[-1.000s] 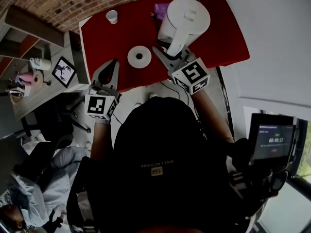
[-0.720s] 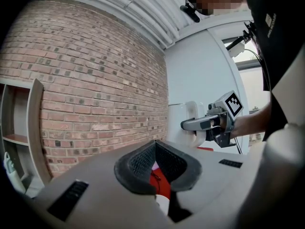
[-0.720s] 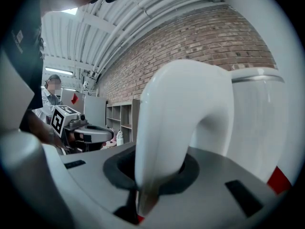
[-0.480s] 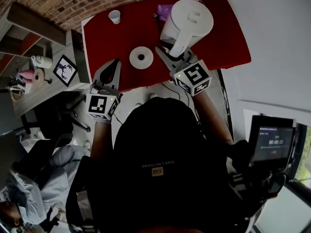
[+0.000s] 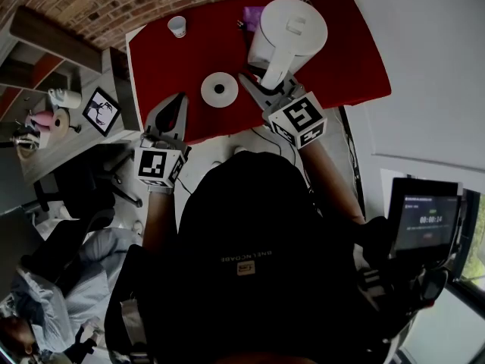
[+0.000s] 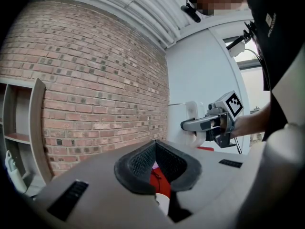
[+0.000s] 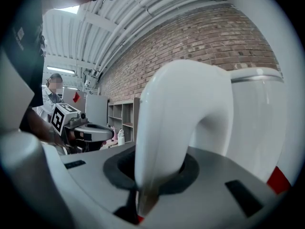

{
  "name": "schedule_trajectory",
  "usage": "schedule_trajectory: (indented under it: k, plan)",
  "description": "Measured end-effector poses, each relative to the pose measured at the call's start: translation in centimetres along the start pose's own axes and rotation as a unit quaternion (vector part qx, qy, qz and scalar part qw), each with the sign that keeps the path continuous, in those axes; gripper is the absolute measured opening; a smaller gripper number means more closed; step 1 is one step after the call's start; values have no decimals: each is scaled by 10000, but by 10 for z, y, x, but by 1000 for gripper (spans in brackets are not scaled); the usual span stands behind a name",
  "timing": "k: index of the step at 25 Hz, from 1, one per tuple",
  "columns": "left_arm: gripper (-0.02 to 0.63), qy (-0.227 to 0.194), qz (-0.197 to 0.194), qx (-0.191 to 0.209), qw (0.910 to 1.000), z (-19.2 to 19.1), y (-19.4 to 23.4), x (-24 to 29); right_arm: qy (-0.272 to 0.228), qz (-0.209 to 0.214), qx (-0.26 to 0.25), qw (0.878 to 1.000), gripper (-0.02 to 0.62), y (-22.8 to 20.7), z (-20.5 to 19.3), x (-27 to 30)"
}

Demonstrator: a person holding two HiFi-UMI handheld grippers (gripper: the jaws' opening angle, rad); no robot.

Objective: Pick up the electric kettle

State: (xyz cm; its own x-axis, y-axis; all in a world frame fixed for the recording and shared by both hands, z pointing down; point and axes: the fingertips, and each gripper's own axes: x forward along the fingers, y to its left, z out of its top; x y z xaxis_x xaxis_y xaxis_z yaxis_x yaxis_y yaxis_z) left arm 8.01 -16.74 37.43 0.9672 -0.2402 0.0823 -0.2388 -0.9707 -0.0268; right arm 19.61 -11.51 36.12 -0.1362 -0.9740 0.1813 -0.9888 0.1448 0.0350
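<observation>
The white electric kettle [image 5: 288, 30] stands at the far right of the red table [image 5: 167, 59]. Its handle [image 5: 275, 70] points toward me. My right gripper [image 5: 267, 89] is shut on that handle. In the right gripper view the handle [image 7: 176, 118] fills the space between the dark pads, with the kettle's body [image 7: 259, 128] just behind. The kettle's round white base [image 5: 219, 89] lies apart, left of the kettle. My left gripper [image 5: 170, 117] hovers over the table's near edge, shut and holding nothing. In the left gripper view its tips [image 6: 155, 147] meet.
A small paper cup [image 5: 176, 26] and a purple packet [image 5: 252, 12] sit at the table's far edge by the brick wall. A shelf with a framed picture [image 5: 99, 111] stands to the left. A screen [image 5: 426, 218] is at my right.
</observation>
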Motion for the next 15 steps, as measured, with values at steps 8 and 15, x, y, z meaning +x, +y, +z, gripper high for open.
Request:
schedule_trajectory:
  k: [8, 15]
  plan:
    - [6, 13, 11, -1, 10000, -2, -2, 0, 10, -73, 65, 10000, 67, -5, -4, -4]
    - [6, 57, 37, -29, 10000, -6, -2, -2, 54, -73, 60, 9999, 67, -5, -7, -4]
